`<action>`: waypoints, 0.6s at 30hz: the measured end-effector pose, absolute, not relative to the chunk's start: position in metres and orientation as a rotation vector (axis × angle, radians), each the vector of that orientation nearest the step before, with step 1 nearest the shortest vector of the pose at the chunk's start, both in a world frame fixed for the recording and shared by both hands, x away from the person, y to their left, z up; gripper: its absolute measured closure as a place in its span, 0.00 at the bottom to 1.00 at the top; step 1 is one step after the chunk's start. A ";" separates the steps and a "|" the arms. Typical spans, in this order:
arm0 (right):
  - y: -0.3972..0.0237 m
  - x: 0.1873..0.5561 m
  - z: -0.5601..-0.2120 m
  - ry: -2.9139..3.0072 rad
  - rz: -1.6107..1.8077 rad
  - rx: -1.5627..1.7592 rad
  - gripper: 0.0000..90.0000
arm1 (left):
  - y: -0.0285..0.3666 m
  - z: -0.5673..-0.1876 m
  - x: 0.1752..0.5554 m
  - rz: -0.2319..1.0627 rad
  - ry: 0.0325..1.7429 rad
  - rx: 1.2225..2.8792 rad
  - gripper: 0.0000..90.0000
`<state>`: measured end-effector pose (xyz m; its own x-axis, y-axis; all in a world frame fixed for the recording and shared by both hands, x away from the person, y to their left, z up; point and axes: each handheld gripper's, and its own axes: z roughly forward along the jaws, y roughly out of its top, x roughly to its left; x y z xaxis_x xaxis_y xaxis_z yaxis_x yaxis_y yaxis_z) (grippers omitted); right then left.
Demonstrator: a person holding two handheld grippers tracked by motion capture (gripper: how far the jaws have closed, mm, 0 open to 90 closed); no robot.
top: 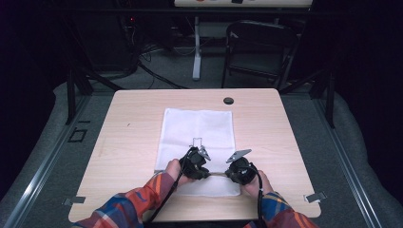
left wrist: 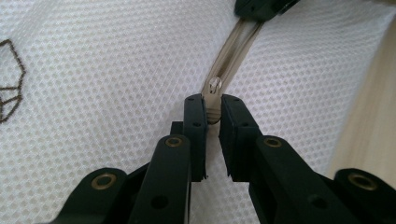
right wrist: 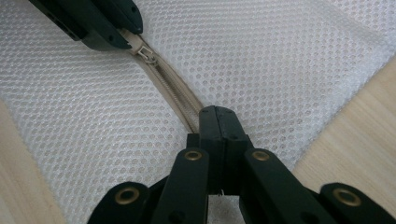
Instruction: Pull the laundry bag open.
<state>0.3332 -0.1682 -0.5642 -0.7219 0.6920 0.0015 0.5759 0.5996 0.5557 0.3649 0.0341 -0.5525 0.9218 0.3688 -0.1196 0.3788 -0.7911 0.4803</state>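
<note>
High view shows a white mesh bag lying flat in the middle of the tabletop, with both hand-held grippers meeting at its near end along a beige zipper. The left hand-held gripper has its jaws pinched on the zipper tape right beside the small metal slider, while the right hand-held gripper is clamped tight on the tape and mesh farther along the same line. From here the likeliest trouble is a slip: the tape is thin and smooth, and the left jaws hold just a narrow bite, so a pull could let it slide free. If the 2 grips pull at an angle to the zipper, the slider could jam or catch the mesh. A hard tug may also drag the light bag across the tabletop or stretch the open weave, since nothing else pins it down.
</note>
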 end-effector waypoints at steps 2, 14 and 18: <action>-0.168 0.333 -0.564 2.612 0.793 1.052 1.00 | 0.035 -0.554 0.365 -0.034 0.545 2.557 0.90; -0.168 0.333 -0.564 2.614 0.794 1.053 1.00 | 0.030 -0.555 0.362 -0.020 0.541 2.561 0.91; -0.169 0.334 -0.564 2.620 0.787 1.046 1.00 | 0.033 -0.553 0.363 -0.014 0.562 2.567 0.91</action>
